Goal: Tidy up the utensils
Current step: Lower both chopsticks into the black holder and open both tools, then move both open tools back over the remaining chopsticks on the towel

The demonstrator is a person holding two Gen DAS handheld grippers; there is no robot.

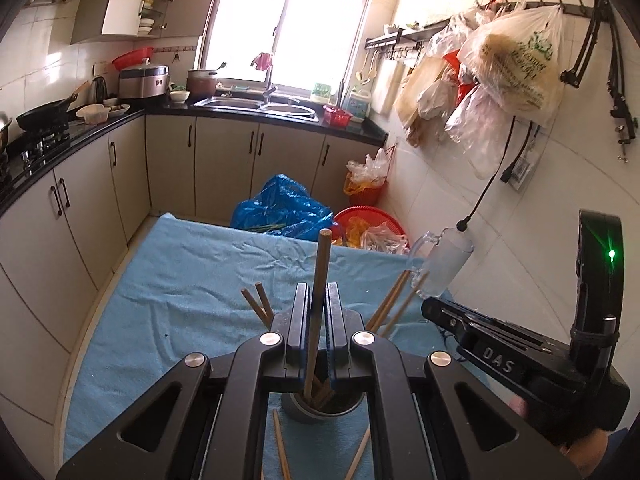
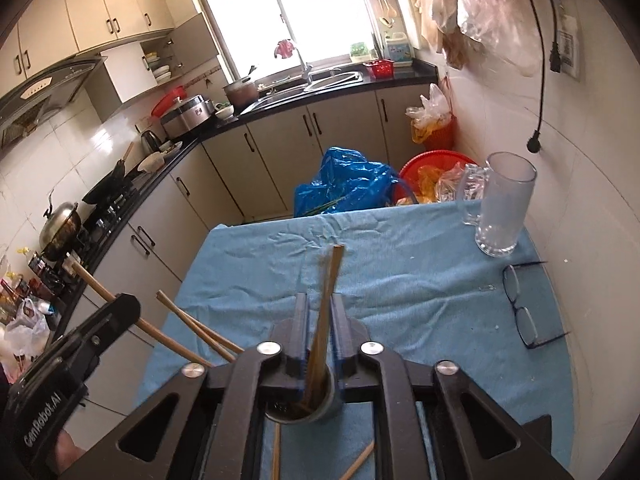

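Over the blue cloth (image 2: 400, 280), both tongs (image 1: 318, 300) (image 2: 319, 312) pinch chopsticks (image 1: 320, 272) (image 2: 330, 288) above the holder (image 2: 304, 404).

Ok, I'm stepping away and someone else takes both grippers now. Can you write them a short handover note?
Left gripper: shut on a brown wooden chopstick, its lower end in the grey cylindrical holder.
Right gripper: shut on another brown wooden chopstick, also over that holder.
Done: several chopsticks already stand in the holder.
Left: release both; two loose chopsticks lie on the blue cloth beside the holder.
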